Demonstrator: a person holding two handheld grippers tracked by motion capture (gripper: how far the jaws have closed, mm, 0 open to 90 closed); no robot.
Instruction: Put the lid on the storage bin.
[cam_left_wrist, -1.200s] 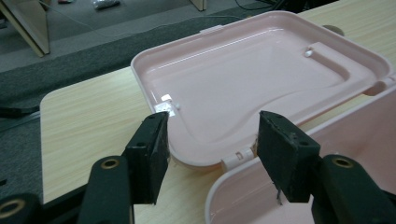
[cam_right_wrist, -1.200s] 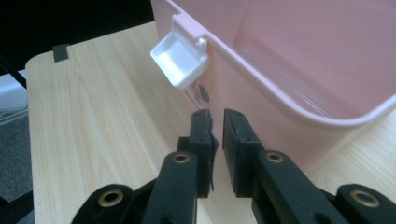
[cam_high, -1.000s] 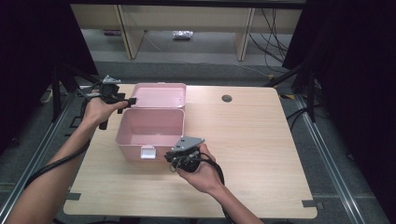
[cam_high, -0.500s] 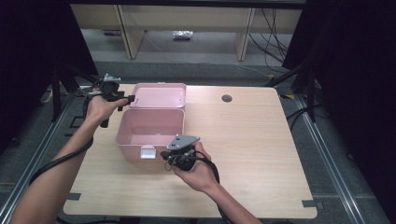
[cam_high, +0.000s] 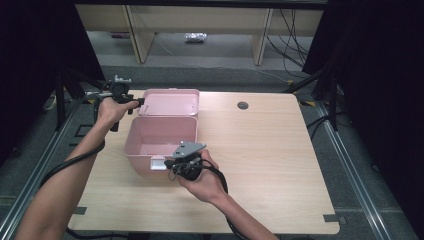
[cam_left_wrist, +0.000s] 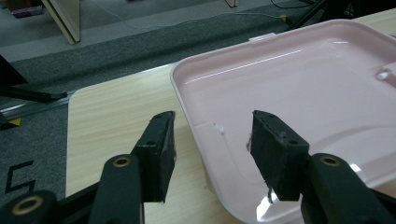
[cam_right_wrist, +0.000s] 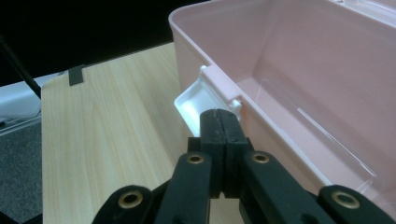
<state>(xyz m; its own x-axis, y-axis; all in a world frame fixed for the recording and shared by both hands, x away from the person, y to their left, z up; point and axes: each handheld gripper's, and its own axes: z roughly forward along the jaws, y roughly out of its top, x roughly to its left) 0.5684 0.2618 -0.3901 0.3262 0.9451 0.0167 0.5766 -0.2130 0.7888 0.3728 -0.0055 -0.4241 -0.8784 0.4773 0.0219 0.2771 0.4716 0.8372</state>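
The pink box (cam_high: 160, 142) is smooth plastic, and its open lid (cam_left_wrist: 303, 93) is shiny — light streaks show on it. The small white latch (cam_right_wrist: 196, 105) is plastic too, smooth and a bit shiny. The table (cam_high: 270, 150) looks like pale wood with fine lines, and it is matt. The left tool (cam_left_wrist: 212, 140) has black pads — dull and a little rough. The floor (cam_high: 220, 75) looks like grey carpet.

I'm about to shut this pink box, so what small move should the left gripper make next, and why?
Probably close the left gripper on the lid's rim. Its jaws straddle the edge of the open lid without pressing it, while the right gripper, jaws shut, sits at the white latch of the pink box.
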